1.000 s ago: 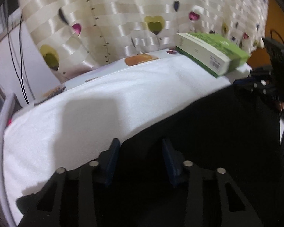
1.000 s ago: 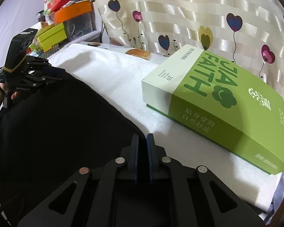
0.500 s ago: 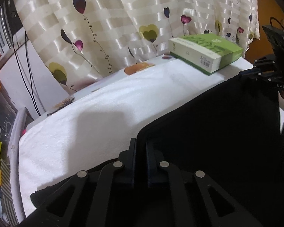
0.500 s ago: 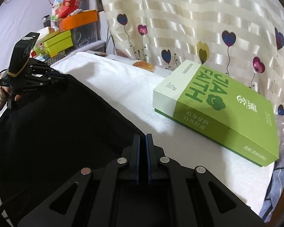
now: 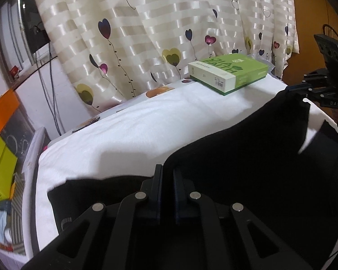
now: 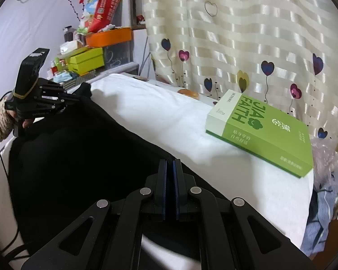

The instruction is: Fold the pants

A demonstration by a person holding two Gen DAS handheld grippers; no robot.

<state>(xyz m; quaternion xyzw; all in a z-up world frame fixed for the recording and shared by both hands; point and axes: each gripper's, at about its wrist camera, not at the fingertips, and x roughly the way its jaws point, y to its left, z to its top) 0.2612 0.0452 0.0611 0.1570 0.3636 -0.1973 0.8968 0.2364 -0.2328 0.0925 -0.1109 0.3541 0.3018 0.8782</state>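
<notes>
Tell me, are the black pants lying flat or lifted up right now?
Partly lifted. Both the left gripper and right gripper are shut on an edge of the pants, raised off the white cloth.

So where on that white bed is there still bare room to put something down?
A broad bare strip of white sheet runs between the black pants and the heart-patterned curtain. It is crowded by the flat green cardboard box.
</notes>
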